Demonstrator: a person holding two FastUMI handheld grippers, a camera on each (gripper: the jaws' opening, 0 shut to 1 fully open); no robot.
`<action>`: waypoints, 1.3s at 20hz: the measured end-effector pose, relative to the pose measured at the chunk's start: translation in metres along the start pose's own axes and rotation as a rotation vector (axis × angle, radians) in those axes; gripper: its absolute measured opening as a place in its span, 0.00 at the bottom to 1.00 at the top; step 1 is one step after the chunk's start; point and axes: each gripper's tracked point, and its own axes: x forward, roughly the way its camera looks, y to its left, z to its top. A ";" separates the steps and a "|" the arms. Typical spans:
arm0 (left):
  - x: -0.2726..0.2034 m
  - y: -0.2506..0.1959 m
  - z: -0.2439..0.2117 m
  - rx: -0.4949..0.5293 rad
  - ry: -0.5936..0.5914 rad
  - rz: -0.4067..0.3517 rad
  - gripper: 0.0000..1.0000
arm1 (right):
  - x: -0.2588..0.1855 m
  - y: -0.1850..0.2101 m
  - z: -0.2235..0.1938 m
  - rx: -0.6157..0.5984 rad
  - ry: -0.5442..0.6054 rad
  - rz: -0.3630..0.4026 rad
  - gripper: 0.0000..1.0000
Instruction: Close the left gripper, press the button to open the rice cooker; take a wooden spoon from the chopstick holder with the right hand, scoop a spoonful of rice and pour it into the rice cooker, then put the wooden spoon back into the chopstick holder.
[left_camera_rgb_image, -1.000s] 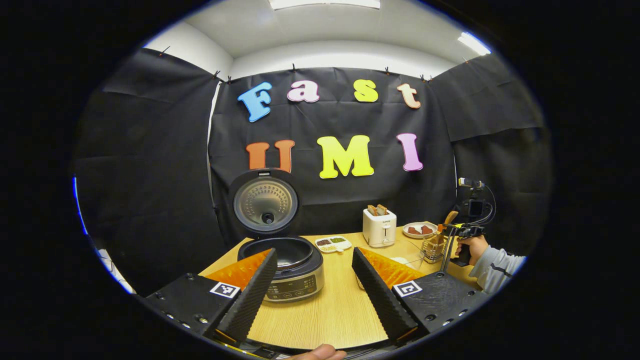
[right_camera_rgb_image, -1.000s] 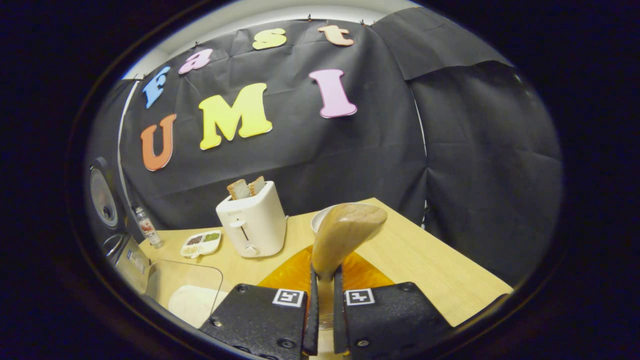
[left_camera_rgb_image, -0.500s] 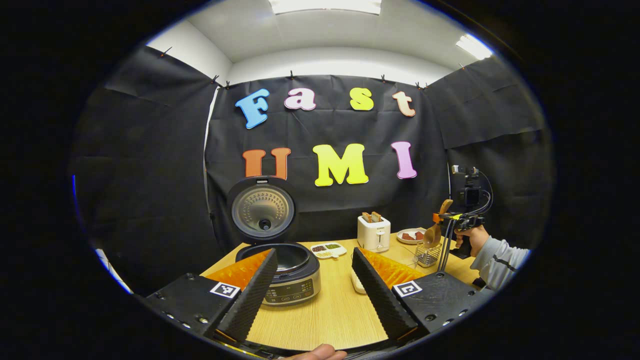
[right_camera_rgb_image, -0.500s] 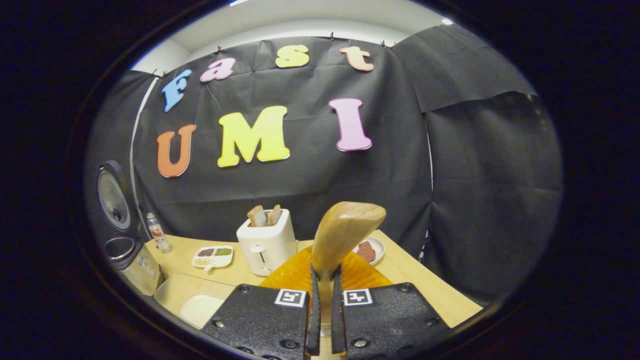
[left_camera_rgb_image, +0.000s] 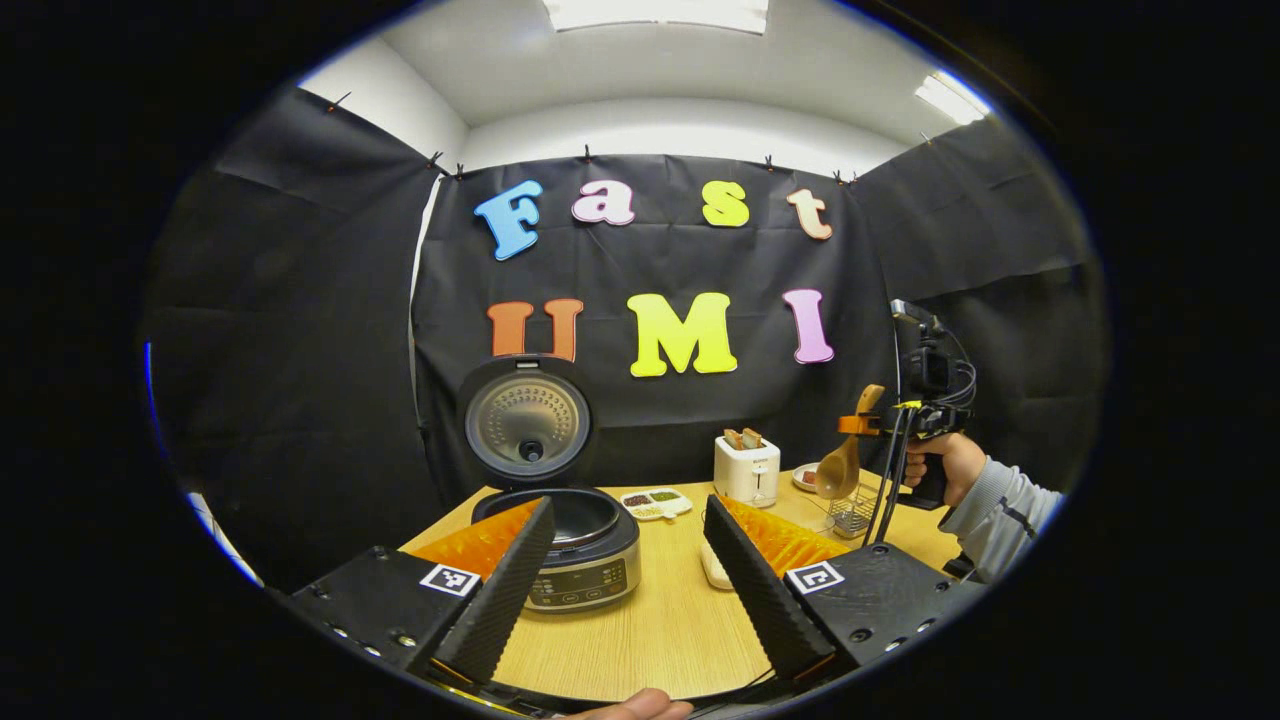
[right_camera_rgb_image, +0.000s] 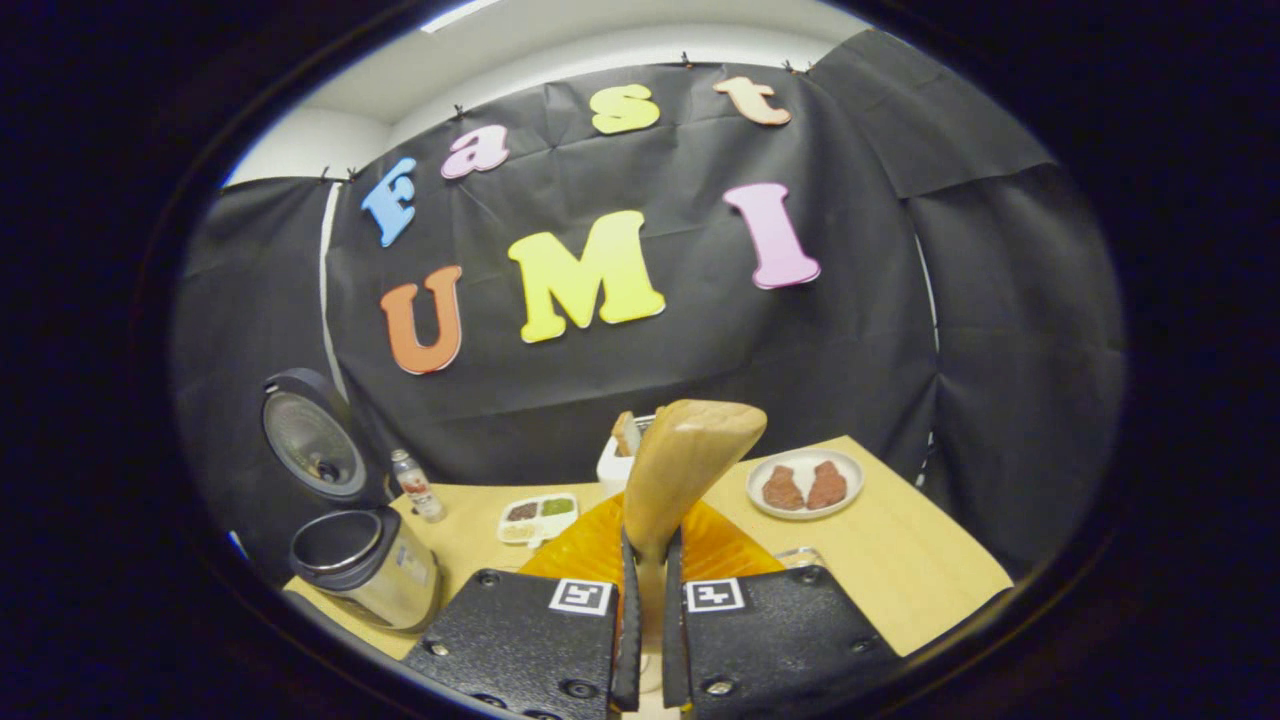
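— Two fingers of the right gripper (right_camera_rgb_image: 643, 560) pinch the wooden spoon (right_camera_rgb_image: 690, 470) mid-handle, above the table's (left_camera_rgb_image: 660, 620) right edge.
— The left gripper (left_camera_rgb_image: 625, 555) hangs spread before the open rice cooker (left_camera_rgb_image: 575, 545).

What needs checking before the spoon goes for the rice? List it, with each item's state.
1. Rice cooker lid up, pot open: ok.
2. Right gripper shut on the wooden spoon: ok.
3. Spoon bowl lifted above the chopstick holder: ok.
4. Left gripper open, apart from the cooker: ok.
5. Rice reachable in its container: cannot tell, mostly hidden behind the left gripper's finger.
6. Toaster and plate away from the spoon: ok.
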 end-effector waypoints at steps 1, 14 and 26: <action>-0.001 0.002 0.000 -0.007 0.001 0.006 0.96 | 0.003 0.009 -0.006 0.006 0.022 0.021 0.14; -0.003 -0.005 -0.018 -0.056 0.024 -0.042 0.97 | 0.064 0.028 -0.109 -0.077 0.144 -0.020 0.12; -0.002 -0.004 -0.033 -0.048 0.058 -0.042 0.97 | 0.059 0.097 -0.136 0.088 0.184 0.132 0.10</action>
